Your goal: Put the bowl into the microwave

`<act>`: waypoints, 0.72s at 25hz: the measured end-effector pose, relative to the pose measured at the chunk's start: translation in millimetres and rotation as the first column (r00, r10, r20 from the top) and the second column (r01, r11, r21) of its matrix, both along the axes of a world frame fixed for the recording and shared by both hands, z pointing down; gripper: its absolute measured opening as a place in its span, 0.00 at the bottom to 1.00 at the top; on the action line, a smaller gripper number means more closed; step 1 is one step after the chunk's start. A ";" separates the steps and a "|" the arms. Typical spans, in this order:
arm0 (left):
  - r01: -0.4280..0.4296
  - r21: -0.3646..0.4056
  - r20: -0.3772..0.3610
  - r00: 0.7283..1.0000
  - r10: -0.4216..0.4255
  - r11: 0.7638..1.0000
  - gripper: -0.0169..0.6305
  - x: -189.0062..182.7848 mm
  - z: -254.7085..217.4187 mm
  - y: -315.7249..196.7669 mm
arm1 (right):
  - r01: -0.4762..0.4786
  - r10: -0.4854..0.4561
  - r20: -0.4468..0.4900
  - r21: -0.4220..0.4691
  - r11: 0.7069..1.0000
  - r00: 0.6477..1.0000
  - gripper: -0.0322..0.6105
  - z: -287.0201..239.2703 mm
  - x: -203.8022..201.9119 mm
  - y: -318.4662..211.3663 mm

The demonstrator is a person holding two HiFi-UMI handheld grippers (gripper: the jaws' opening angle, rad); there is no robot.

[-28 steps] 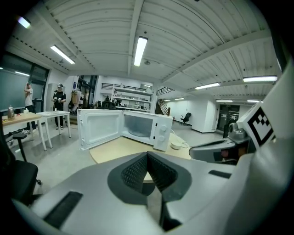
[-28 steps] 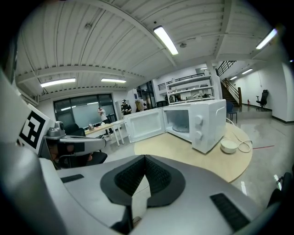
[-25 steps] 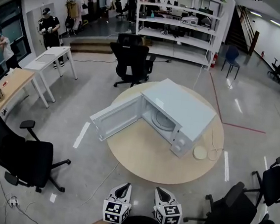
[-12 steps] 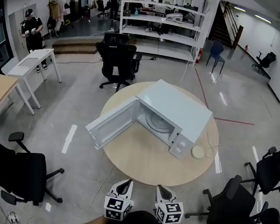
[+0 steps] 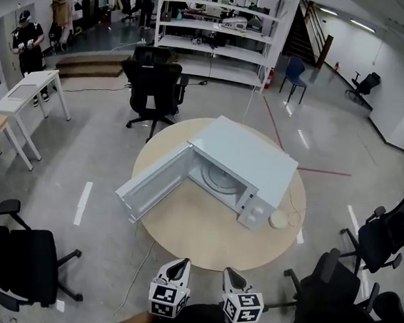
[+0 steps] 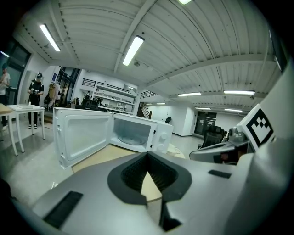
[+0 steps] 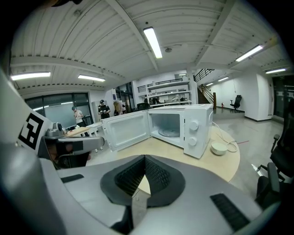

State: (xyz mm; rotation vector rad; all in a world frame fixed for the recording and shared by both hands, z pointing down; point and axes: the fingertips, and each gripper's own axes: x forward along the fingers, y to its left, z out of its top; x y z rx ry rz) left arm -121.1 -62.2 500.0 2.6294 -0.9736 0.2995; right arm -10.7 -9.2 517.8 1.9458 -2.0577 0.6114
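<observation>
The left gripper is being held low at the near edge of the head view, and its jaws are being pressed together at the tips, gripping nothing. The right gripper is being held just beside it, jaws likewise closed tip to tip and empty. Both are being pointed toward a round wooden table, from which they are being held well apart. A white microwave is being shown on the table, with its door being displayed swung fully open to the left and the glass turntable being exposed inside. The bowl, small and pale, is being shown on the tabletop just beside the microwave's right front corner, near the two control knobs, outside the oven. Black office chairs are being shown around the table.
</observation>
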 end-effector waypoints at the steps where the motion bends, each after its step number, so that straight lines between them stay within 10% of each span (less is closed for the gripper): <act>1: -0.002 -0.002 0.001 1.000 0.002 1.000 0.10 1.3 0.3 -2.1 | -0.006 0.006 0.002 -0.002 1.000 1.000 0.07 0.3 2.3 -2.1; 18: -0.023 0.018 0.065 0.998 0.022 1.000 0.10 115.6 1.2 -55.7 | -0.033 0.033 0.054 -0.009 0.999 0.998 0.07 14.1 122.1 -62.3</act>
